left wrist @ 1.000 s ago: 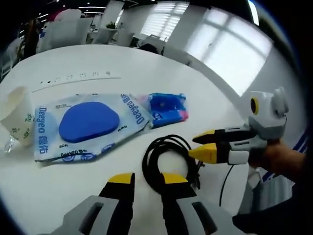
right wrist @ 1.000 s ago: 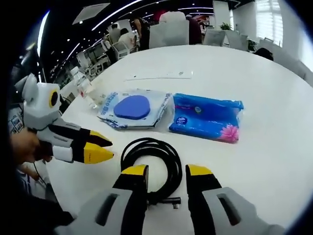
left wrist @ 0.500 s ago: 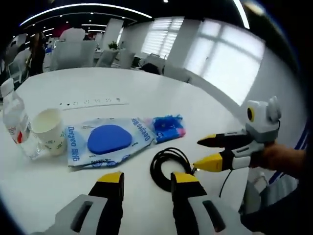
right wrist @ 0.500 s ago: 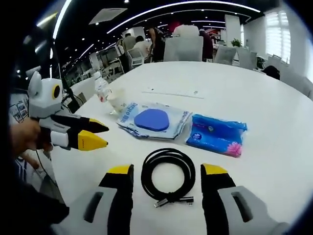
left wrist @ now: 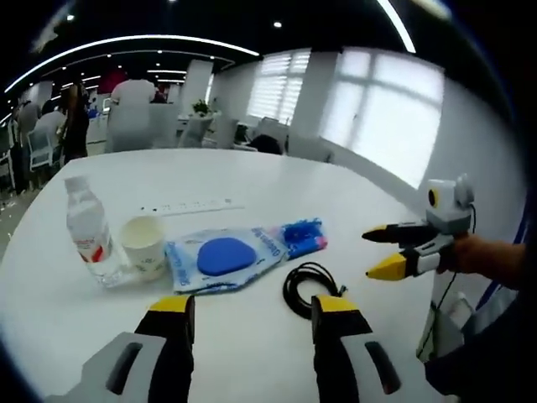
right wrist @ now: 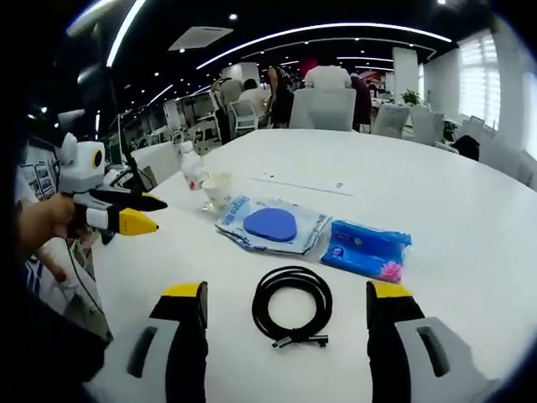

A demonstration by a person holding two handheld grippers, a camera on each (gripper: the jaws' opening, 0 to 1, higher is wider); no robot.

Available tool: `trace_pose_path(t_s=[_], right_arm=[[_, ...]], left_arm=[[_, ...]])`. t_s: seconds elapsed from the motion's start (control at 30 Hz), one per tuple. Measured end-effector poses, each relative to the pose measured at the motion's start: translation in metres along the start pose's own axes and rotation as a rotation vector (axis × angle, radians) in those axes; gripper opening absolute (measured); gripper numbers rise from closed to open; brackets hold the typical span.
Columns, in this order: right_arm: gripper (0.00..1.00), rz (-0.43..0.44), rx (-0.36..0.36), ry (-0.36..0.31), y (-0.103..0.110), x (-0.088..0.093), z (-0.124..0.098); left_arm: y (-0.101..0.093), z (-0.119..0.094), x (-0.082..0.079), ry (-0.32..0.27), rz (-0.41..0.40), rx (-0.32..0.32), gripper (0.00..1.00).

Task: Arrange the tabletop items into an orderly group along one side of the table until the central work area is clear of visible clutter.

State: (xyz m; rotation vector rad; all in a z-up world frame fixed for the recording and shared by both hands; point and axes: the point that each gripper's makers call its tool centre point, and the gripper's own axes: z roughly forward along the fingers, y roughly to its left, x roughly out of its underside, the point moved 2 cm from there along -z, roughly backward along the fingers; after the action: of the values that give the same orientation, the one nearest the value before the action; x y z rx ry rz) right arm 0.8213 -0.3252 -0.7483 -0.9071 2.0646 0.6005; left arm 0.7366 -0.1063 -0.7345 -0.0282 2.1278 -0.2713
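Five items lie on the white table [right wrist: 470, 218], and none of them looks gathered to an edge yet, so the tidying seems barely begun. A water bottle [left wrist: 88, 242] stands upright with a paper cup [left wrist: 144, 247] just beside it, close enough that they may touch; next along comes a flat pack of wipes [left wrist: 225, 258] with a blue oval lid, then a smaller blue tissue packet [left wrist: 304, 236] touching or slightly overlapping its end. A coiled black cable [right wrist: 293, 304] sits apart from that row, nearer the person, lying between the jaws of the right gripper [right wrist: 289, 304] in the right gripper view. That gripper's jaws are spread wide and grasp nothing, held above the table rather than on the cable. The left gripper [left wrist: 250, 309] is likewise released and empty, its jaws parted and aimed toward the wipes and cable. A power strip [left wrist: 185, 205] is set into the table farther back. By my reading, the bottle, cup, wipes and packet form a loose line already, but the whole set needs shifting to one side, the cable included.
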Motion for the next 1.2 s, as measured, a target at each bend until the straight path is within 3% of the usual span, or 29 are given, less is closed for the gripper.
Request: trace_pose_path(t_s=[0.1, 0.27, 0.43, 0.77, 1.0, 1.2], right_arm=[[0.78, 0.008, 0.003, -0.034, 0.002, -0.001, -0.007], [0.83, -0.014, 0.010, -0.031, 0.009, 0.006, -0.016], [0.89, -0.006, 0.016, -0.048, 0.008, 0.009, -0.030], [0.97, 0.005, 0.020, -0.065, 0.007, 0.008, -0.053], [1.00, 0.019, 0.025, -0.075, 0.005, 0.005, -0.069], [1.00, -0.024, 0.011, -0.070, 0.008, 0.006, -0.075]], left_arm=[[0.007, -0.015, -0.001, -0.020, 0.001, -0.011, 0.61], [0.009, -0.036, -0.007, -0.065, 0.011, -0.010, 0.66], [0.013, -0.055, -0.001, -0.064, 0.039, -0.008, 0.71], [0.021, -0.075, 0.017, -0.019, 0.049, -0.005, 0.79], [0.022, -0.083, 0.013, -0.010, 0.067, -0.004, 0.88], [0.025, -0.083, 0.012, -0.010, 0.062, 0.011, 0.96]])
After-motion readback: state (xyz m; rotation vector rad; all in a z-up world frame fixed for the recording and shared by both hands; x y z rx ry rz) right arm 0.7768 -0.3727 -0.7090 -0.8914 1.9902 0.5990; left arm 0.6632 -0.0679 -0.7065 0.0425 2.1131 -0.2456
